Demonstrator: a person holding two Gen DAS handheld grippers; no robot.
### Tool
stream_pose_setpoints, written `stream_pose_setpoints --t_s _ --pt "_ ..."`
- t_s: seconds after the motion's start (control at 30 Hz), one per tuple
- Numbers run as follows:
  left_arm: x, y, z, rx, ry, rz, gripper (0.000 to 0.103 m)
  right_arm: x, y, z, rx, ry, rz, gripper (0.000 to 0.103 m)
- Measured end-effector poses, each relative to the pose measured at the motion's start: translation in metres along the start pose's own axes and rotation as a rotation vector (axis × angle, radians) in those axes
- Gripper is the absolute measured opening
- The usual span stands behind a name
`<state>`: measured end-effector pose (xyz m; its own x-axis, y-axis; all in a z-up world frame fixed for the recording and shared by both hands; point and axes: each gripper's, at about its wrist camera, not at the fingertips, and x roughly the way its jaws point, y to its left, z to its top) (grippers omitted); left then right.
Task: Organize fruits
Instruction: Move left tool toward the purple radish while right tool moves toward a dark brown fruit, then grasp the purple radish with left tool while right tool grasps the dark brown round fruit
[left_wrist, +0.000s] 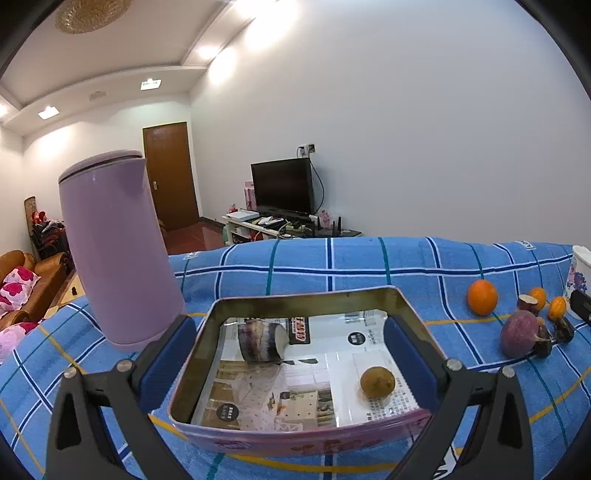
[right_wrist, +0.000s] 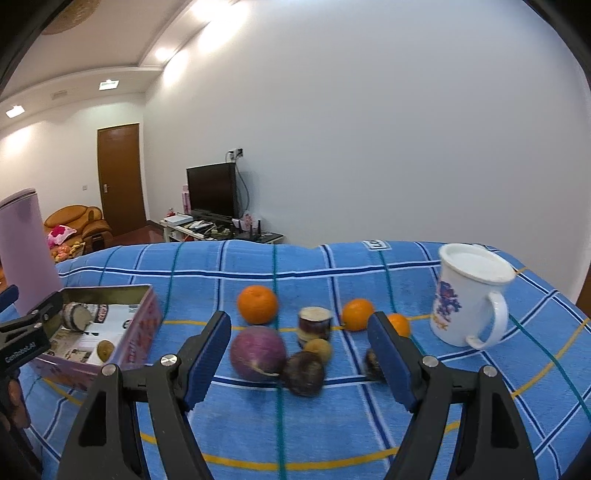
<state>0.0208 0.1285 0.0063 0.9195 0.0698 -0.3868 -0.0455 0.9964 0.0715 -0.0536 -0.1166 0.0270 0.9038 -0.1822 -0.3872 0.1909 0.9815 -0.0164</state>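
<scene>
A rectangular tin box (left_wrist: 306, 295) lined with printed paper sits on the blue checked cloth; it holds a cut purple sugarcane piece (left_wrist: 260, 341) and a small brown fruit (left_wrist: 377, 382). My left gripper (left_wrist: 286, 354) is open, its fingers straddling the box's sides. The box also shows in the right wrist view (right_wrist: 144, 325). My right gripper (right_wrist: 299, 343) is open above a cluster: a purple round fruit (right_wrist: 258, 352), a dark brown piece (right_wrist: 303, 373), a small tan fruit (right_wrist: 318, 349), a cane stub (right_wrist: 314, 321) and three oranges (right_wrist: 257, 303).
A tall lilac canister (left_wrist: 118, 247) stands left of the box. A white printed mug (right_wrist: 471, 295) stands at the right on the cloth. The cloth's far edge drops off toward a room with a TV and sofa.
</scene>
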Motion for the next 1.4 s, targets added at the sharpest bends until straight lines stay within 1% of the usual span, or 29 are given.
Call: stream_pose_setpoints --t_s 0.17,0.3,0.53,0.67,0.77,0.87,1.0,1.1,1.17,1.2,1.3,1.4 --pt "-0.002 -0.004 -0.001 -0.005 0.008 -0.039 0.103 -0.003 -0.024 -0.001 0.012 0.006 -0.040 0.078" --pt "-0.007 -0.019 -0.002 0.021 0.013 -0.098 0.103 -0.005 -0.048 -0.002 0.040 0.015 -0.076 0.078" --pt "-0.023 -0.068 -0.005 0.153 0.008 -0.212 0.103 -0.002 -0.081 -0.003 0.104 0.049 -0.110 0.078" --pt "-0.025 -0.099 -0.001 0.199 0.041 -0.282 0.103 -0.002 -0.091 -0.004 0.121 0.059 -0.121 0.078" --pt "-0.021 -0.123 0.003 0.208 0.071 -0.324 0.103 -0.001 -0.099 -0.005 0.154 0.073 -0.116 0.078" --pt "-0.014 -0.143 0.006 0.189 0.099 -0.334 0.101 -0.001 -0.103 -0.004 0.178 0.077 -0.105 0.078" --pt "0.007 -0.169 0.012 0.127 0.182 -0.377 0.098 -0.005 -0.102 -0.002 0.177 0.061 -0.099 0.078" --pt "0.023 -0.188 0.012 0.091 0.224 -0.375 0.096 -0.005 -0.103 -0.002 0.181 0.064 -0.090 0.078" --pt "0.030 -0.194 0.010 0.083 0.248 -0.359 0.093 -0.006 -0.105 -0.002 0.193 0.067 -0.083 0.078" --pt "0.037 -0.198 0.008 0.076 0.273 -0.351 0.090 -0.006 -0.107 -0.002 0.201 0.068 -0.080 0.078" --pt "0.055 -0.203 0.002 0.033 0.374 -0.363 0.084 -0.007 -0.112 -0.002 0.229 0.072 -0.078 0.078" --pt "0.067 -0.202 -0.002 -0.020 0.429 -0.356 0.084 -0.004 -0.117 -0.002 0.255 0.085 -0.070 0.078"
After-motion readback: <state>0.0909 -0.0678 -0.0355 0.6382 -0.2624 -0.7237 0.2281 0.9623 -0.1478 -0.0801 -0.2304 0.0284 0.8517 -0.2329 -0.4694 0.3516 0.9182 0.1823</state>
